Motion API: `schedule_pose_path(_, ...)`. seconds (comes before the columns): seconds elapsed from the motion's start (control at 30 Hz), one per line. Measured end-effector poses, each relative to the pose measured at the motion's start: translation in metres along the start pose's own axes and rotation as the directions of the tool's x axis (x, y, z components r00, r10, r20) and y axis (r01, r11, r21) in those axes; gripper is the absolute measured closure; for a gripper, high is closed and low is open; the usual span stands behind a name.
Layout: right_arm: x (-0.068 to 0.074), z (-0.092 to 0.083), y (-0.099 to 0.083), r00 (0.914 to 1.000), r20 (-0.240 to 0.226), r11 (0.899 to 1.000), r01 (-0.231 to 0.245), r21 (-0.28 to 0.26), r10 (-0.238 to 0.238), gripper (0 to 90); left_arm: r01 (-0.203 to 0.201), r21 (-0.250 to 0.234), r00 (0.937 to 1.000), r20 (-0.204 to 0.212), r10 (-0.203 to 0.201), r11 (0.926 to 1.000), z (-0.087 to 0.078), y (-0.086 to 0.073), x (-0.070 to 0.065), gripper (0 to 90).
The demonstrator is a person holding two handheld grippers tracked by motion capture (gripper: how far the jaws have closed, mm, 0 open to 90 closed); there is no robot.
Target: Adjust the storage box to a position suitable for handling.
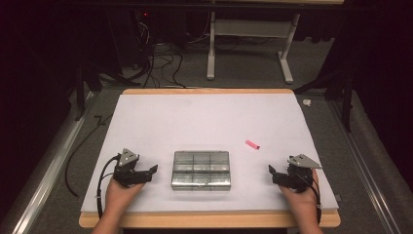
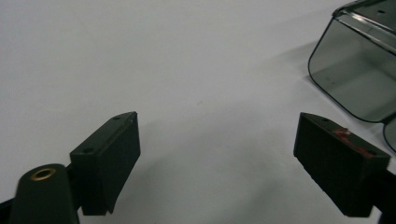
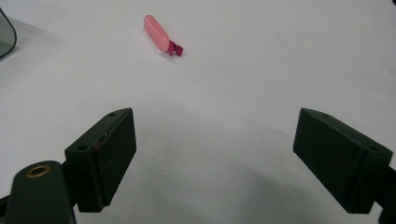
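Note:
A clear plastic box (image 1: 200, 169) with several compartments lies shut near the table's front middle; its rounded corner (image 2: 355, 79) appears at the right of the left gripper view. A small pink lighter-shaped object (image 1: 252, 144) lies to the right of the box and farther back; in the right gripper view the pink object (image 3: 159, 35) rests ahead and to the left. My left gripper (image 1: 152, 171) rests left of the box, open and empty (image 2: 217, 163). My right gripper (image 1: 273, 173) rests right of the box, open and empty (image 3: 215, 158).
The white table mat (image 1: 204, 117) sits on a wooden board (image 1: 209, 220). Beyond the table's far edge are a dark floor, cables (image 1: 160, 63) and a white desk frame (image 1: 248, 44). Metal rails (image 1: 48, 165) run along both sides.

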State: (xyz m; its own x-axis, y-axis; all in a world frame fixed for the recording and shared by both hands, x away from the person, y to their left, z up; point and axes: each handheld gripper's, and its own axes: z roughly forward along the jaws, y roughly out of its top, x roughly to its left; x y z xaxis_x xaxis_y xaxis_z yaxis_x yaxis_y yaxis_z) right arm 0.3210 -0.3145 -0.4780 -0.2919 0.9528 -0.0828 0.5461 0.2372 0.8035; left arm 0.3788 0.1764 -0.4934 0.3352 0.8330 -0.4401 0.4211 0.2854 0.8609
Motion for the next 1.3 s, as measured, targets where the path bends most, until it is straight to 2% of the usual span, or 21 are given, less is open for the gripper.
schedule_pose_path(0.13, -0.002, 0.0, 0.0, 0.9998, -0.007, 1.0, -0.02, 0.002, 0.02, 14.0, -0.024, -0.024, 0.9995, 0.021, 0.024, 0.9994, -0.003, -0.002, -0.002, 19.3)
schedule_pose_path(0.27, -0.004, -0.002, -0.001, 0.9992, -0.009, 0.999, -0.04, -0.013, 0.04, 13.8, -0.028, -0.029, 0.9992, 0.027, 0.029, 0.9992, -0.004, -0.002, -0.003, 21.7)
schedule_pose_path(0.4, -0.005, -0.002, -0.001, 0.9975, 0.001, 0.998, -0.07, -0.007, 0.07, 14.0, -0.006, -0.041, 0.9994, 0.033, 0.008, 0.9991, -0.005, 0.0, -0.002, 22.0)
schedule_pose_path(0.6, -0.003, -0.001, 0.0, 0.9988, 0.002, 0.999, -0.048, 0.002, 0.048, 15.1, -0.009, -0.034, 0.9995, 0.03, 0.01, 0.9994, -0.004, -0.001, -0.002, 21.7)
schedule_pose_path(0.7, -0.001, -0.001, 0.001, 0.9971, -0.021, 0.997, -0.074, -0.006, 0.074, 15.4, -0.019, -0.029, 0.9994, 0.027, 0.02, 0.9994, -0.004, -0.001, -0.002, 22.3)
schedule_pose_path(0.83, 0.007, -0.001, 0.006, 0.9976, -0.049, 0.999, -0.05, -0.021, 0.049, 17.0, -0.012, -0.033, 0.9996, 0.026, 0.013, 0.9994, -0.003, -0.001, -0.002, 22.4)
schedule_pose_path(0.97, 0.015, -0.001, 0.012, 0.9956, -0.081, 0.998, -0.051, -0.033, 0.048, 18.4, -0.021, -0.031, 0.9995, 0.022, 0.021, 0.9993, -0.004, -0.001, -0.002, 22.3)
schedule_pose_path(1.07, 0.021, 0.0, 0.016, 0.9947, -0.096, 0.998, -0.042, -0.04, 0.038, 19.2, -0.005, -0.039, 0.9997, 0.025, 0.006, 0.9992, -0.004, 0.0, -0.002, 21.9)
schedule_pose_path(1.17, 0.025, 0.003, 0.02, 0.9922, -0.116, 0.998, -0.049, -0.033, 0.045, 20.1, -0.002, -0.04, 0.9997, 0.025, 0.003, 0.9992, -0.004, 0.0, -0.001, 22.0)
schedule_pose_path(1.3, 0.028, 0.008, 0.025, 0.9925, -0.119, 0.999, -0.033, -0.022, 0.03, 22.0, -0.004, -0.047, 0.9998, 0.021, 0.005, 0.9989, -0.004, 0.0, -0.001, 21.1)
